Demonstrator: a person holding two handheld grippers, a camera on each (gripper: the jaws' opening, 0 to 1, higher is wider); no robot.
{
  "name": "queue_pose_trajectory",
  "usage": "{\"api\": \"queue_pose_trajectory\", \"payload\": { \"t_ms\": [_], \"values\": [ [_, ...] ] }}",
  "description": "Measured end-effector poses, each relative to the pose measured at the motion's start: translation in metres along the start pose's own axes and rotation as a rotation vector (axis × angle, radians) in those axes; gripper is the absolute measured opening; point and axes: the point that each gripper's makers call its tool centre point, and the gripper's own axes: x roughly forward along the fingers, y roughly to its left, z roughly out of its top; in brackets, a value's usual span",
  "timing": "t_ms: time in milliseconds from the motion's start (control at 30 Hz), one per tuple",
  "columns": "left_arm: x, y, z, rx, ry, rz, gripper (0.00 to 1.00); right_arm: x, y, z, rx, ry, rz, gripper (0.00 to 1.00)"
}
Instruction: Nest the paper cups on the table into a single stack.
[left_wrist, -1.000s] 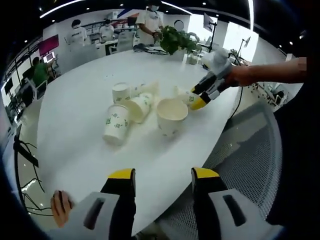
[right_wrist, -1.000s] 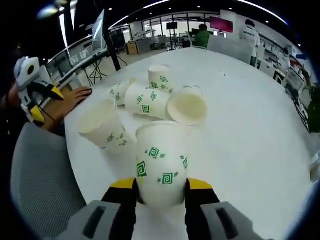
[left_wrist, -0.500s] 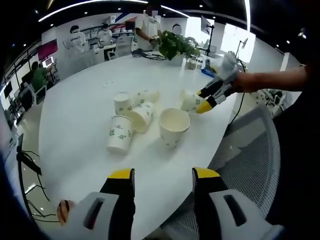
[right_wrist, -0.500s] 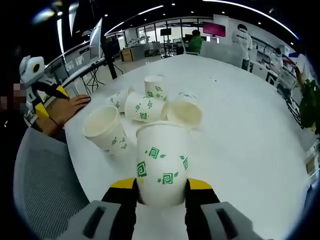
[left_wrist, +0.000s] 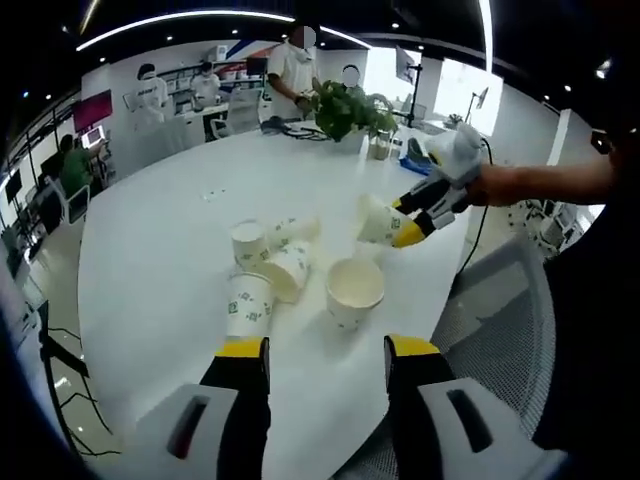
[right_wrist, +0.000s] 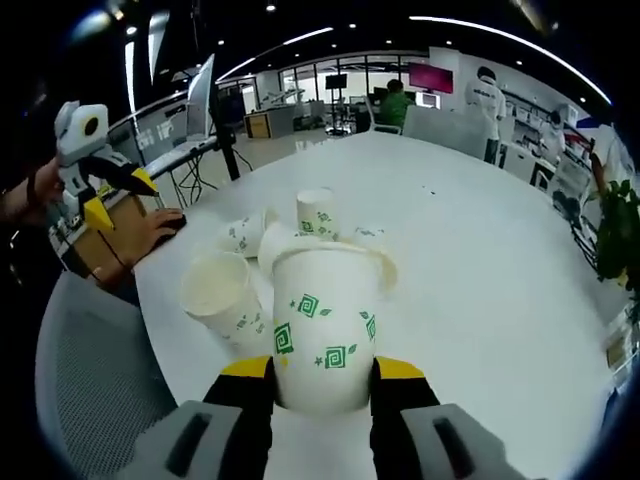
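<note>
Cup (right_wrist: 323, 325) between right fingers (right_wrist: 398, 372).

Right tool (right_wrist: 322, 385) clamped, left tool (left_wrist: 327, 362) agape.

Both grippers (left_wrist: 327, 365) (right_wrist: 323, 385) are grey with black fingers and yellow tips; the person wears dark clothes.

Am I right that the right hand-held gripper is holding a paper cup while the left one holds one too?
Not quite. The right hand-held gripper does hold a cup, but the left hand-held gripper is open and empty, as the left gripper view shows.
</note>
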Motion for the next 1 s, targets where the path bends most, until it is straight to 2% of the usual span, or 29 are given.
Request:
{"api": "queue_pose_trajectory", "payload": {
  "t_ms": [67, 133, 300, 400, 533, 733, 767, 1000],
  "values": [
    [0.002, 0.001, 0.006, 0.003, -0.012, -0.007, 0.44, -0.005, 0.003, 0.007, -0.019, -0.01, 0.003, 0.36],
    [0.001, -0.001, 0.019, 0.004, -0.03, -0.019, 0.44, -0.006, 0.011, 0.019, -0.036, -0.028, 0.014, 0.36],
    [0.009, -0.001, 0.041, 0.026, -0.056, -0.04, 0.44, -0.001, 0.024, 0.04, -0.071, -0.078, 0.048, 0.36],
    [0.012, -0.006, 0.056, 0.041, -0.067, -0.065, 0.45, 0.002, 0.034, 0.044, -0.099, -0.088, 0.062, 0.36],
    [0.02, -0.011, 0.067, 0.064, -0.07, -0.097, 0.45, 0.004, 0.048, 0.054, -0.129, -0.109, 0.084, 0.36],
    [0.031, -0.022, 0.073, 0.109, -0.04, -0.154, 0.45, 0.001, 0.058, 0.071, -0.185, -0.14, 0.103, 0.36],
    [0.033, -0.018, 0.075, 0.112, -0.04, -0.163, 0.45, 0.001, 0.06, 0.073, -0.195, -0.145, 0.107, 0.36],
    [0.042, -0.03, 0.079, 0.096, -0.037, -0.218, 0.44, 0.004, 0.073, 0.086, -0.25, -0.166, 0.137, 0.36]
  ]
}}
